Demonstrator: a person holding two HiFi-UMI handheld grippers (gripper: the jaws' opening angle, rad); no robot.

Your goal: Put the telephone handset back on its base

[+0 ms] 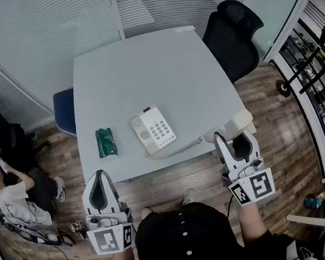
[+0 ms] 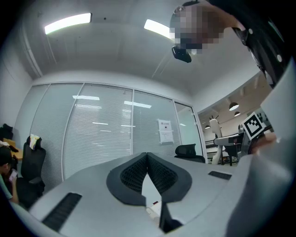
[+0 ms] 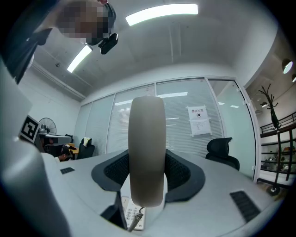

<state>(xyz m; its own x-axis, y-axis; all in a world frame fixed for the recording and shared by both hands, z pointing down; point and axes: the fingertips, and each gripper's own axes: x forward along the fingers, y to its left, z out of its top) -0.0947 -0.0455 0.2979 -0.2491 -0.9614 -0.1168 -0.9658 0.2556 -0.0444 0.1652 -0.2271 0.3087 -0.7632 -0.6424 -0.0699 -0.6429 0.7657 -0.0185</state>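
Note:
The white telephone base (image 1: 152,130) with its keypad lies on the grey table (image 1: 143,70), near the front edge. Its cord (image 1: 176,149) runs right to the pale handset (image 1: 237,123), which is off the base at the table's front right corner. My right gripper (image 1: 234,141) is shut on the handset. In the right gripper view the handset (image 3: 147,152) stands upright between the jaws of the right gripper (image 3: 147,162), with the base (image 3: 134,217) below. My left gripper (image 1: 99,175) is shut and empty, off the table's front left; in its own view the left gripper (image 2: 147,155) has its tips touching.
A green packet (image 1: 106,142) lies left of the base. A black office chair (image 1: 233,35) stands at the table's far right and a blue chair (image 1: 63,112) at its left. A person (image 1: 11,192) sits on the floor at the left. Glass walls with blinds stand behind.

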